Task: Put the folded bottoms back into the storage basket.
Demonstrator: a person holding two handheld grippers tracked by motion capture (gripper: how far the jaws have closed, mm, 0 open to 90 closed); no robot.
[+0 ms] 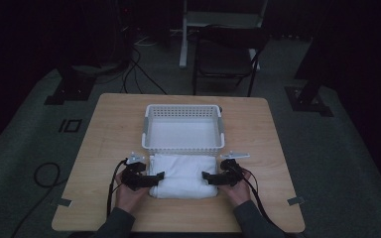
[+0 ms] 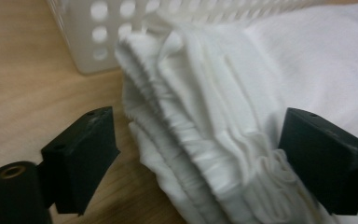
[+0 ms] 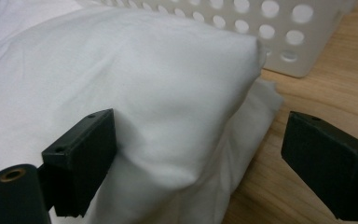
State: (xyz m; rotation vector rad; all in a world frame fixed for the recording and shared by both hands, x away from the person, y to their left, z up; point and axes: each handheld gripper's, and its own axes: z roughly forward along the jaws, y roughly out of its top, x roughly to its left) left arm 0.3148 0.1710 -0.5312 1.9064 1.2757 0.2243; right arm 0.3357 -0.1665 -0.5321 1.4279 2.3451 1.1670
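High view: folded white cloth lies low in the middle of the worktop, touching the white basket above it.
Left claw: spread wide (cloth edge between its jaws, not pinched).
Right claw: spread wide at the cloth's other end.

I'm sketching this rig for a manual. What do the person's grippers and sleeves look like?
Both the left gripper and the right gripper are matte black, with blocky, square-ended jaws bearing small screw holes. A black cable trails from each. A brass-coloured insert sits near the jaw base. The sleeves are dark grey.
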